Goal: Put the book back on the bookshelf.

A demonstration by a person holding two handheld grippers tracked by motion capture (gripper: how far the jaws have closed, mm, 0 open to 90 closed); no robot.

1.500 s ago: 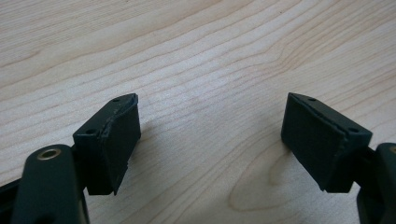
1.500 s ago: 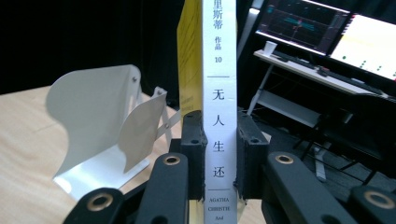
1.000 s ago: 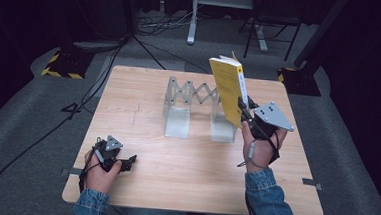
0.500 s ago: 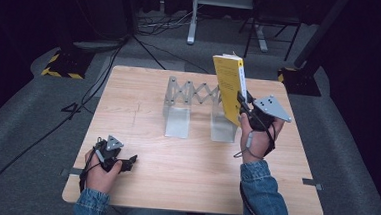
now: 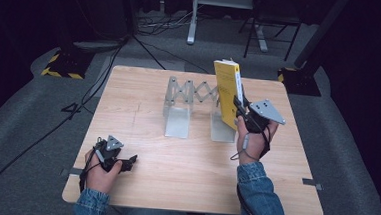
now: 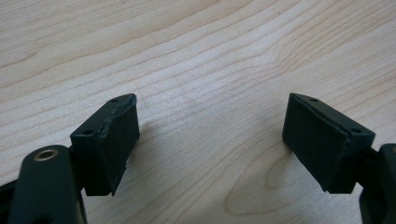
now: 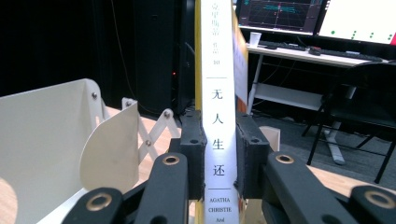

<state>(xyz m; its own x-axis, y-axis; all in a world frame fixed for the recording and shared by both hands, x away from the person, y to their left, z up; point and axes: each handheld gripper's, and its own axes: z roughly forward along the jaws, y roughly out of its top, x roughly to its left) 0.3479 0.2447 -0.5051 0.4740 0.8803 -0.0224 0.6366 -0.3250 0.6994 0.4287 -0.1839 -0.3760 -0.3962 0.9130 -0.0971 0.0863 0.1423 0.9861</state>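
Yellow slim paperback (image 5: 226, 92) stands pinched upright by right gripper (image 7: 219, 156) beside metal rack (image 5: 191, 107).

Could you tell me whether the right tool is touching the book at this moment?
Touching. The right gripper view shows the right tool with both jaws pressed against the covers of the book at its white spine, no gap on either side.

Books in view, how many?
1. A yellow book, upright, clamped by its spine in the right hand-held gripper, at the right end plate of the expanding bookend rack. None visible elsewhere on the table.
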